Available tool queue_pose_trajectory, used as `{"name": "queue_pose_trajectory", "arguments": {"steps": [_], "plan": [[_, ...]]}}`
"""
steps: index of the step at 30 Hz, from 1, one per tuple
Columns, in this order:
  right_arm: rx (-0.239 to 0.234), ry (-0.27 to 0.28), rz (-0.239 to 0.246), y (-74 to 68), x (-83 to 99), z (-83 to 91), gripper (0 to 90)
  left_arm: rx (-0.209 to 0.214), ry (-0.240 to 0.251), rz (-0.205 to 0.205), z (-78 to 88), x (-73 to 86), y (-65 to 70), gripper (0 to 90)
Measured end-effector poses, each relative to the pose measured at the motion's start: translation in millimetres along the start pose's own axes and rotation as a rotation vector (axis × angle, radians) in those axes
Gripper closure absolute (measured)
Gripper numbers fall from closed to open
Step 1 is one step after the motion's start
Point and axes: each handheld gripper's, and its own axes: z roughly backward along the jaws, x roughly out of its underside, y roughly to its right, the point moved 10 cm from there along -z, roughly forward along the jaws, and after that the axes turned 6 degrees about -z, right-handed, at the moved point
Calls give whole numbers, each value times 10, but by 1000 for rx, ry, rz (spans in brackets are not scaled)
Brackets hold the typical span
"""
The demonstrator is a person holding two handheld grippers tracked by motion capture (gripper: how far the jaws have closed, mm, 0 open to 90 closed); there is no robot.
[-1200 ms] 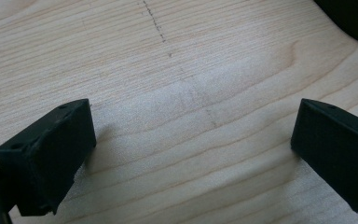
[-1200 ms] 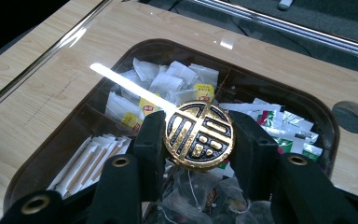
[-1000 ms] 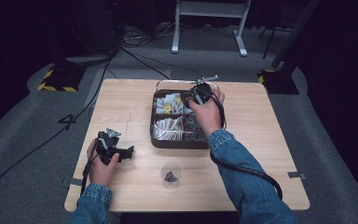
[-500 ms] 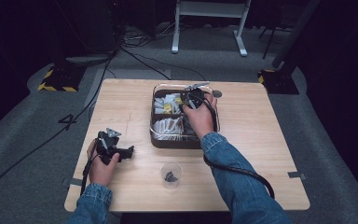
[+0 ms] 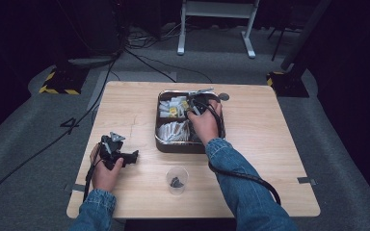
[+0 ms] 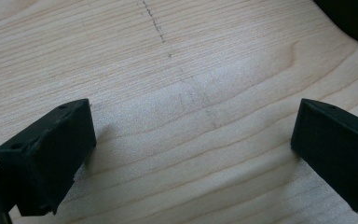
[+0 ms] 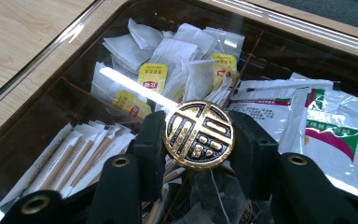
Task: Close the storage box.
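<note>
The right hand [image 5: 203, 126], in a blue denim sleeve, reaches forward over the dark rectangular metal-rimmed box [image 5: 160, 139] in the middle of the pale wooden table [image 5: 270, 159]. Its right gripper [image 7: 198, 140] has its jaws clamped on the round gold-and-black knob [image 7: 199, 134] of the box's clear glass lid [image 7: 74, 70], one jaw on each side of the knob. Under the glass lie white tea bags with yellow tags [image 7: 153, 77], paper-wrapped sticks [image 7: 70, 158] and white sachets with green and pink print [image 7: 335, 126]. The left hand [image 5: 107, 168] rests on the table near its left edge; the left gripper [image 6: 191, 154] lies low over bare wood, jaws wide apart, holding nothing. A small clear plastic cup [image 5: 177, 180] stands just in front of the box
</note>
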Motion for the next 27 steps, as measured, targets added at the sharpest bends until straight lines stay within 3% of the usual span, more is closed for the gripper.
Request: {"name": "queue_pose_trajectory", "arguments": {"steps": [27], "plan": [[8,-22,15,49,93,-148,589,0,0,0,0,0,0,2]]}}
